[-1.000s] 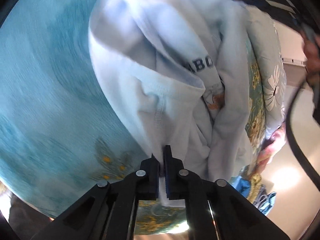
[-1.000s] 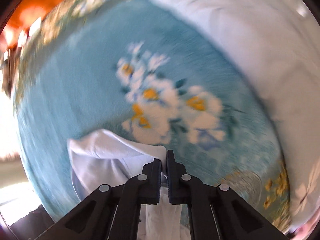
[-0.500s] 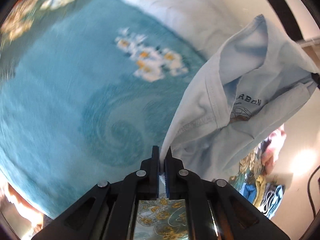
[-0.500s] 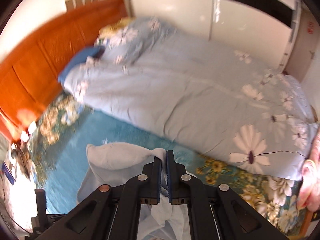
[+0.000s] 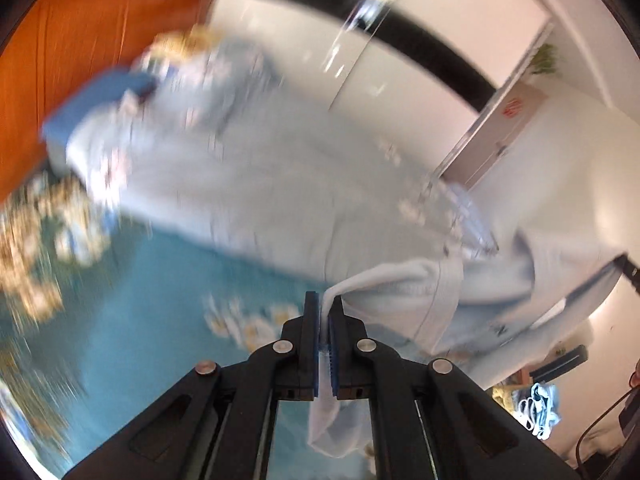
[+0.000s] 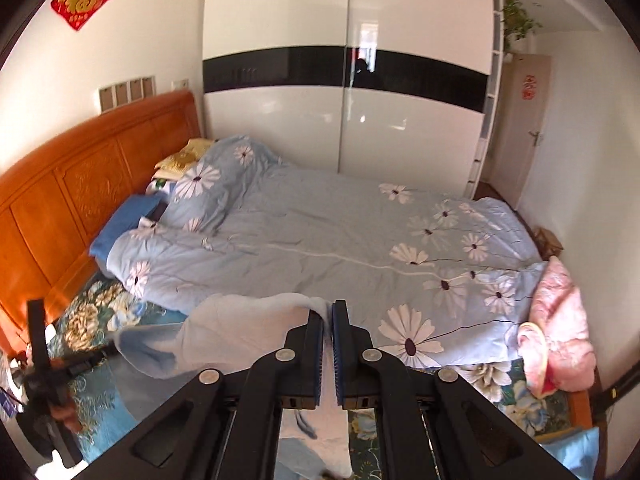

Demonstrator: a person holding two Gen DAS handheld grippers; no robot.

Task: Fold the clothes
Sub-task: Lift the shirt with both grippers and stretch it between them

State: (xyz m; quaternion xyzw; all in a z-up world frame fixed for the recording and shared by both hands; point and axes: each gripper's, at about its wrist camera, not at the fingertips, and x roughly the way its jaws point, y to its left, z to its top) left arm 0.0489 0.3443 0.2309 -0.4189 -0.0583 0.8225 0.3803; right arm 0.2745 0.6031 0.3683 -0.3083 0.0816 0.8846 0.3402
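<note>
Garment: the pale blue T-shirt [image 5: 404,300] hangs in the air between your two grippers, above the near part of the bed; in the left wrist view it stretches away to the right in loose folds, in the right wrist view [image 6: 240,320] it drapes off to the left.
Left gripper: your left gripper [image 5: 327,312] is clamped on an edge of the T-shirt, its jaws pressed together on the cloth, with a tail of fabric hanging down between the fingers.
Right gripper: your right gripper [image 6: 327,316] is likewise closed on the cloth, a thin fold of it caught between the blue pads.
Other tool in view: at the far left of the right wrist view you can see the left gripper [image 6: 48,376] with the hand that holds it, though it is dark and hard to read.
Bed: the teal floral sheet [image 6: 96,320] lies below the T-shirt; a light blue quilt [image 6: 340,240] with white daisies covers the far part of the bed.
Headboard: the orange wooden headboard [image 6: 80,192] is on the left, with a blue pillow [image 6: 124,220] against it.
Right side: a pink blanket [image 6: 560,320] is bunched at the right edge of the bed.
Far wall: a glossy white wardrobe [image 6: 348,120] with a black band stands behind the bed.
Picture quality: the left wrist view is blurred.
</note>
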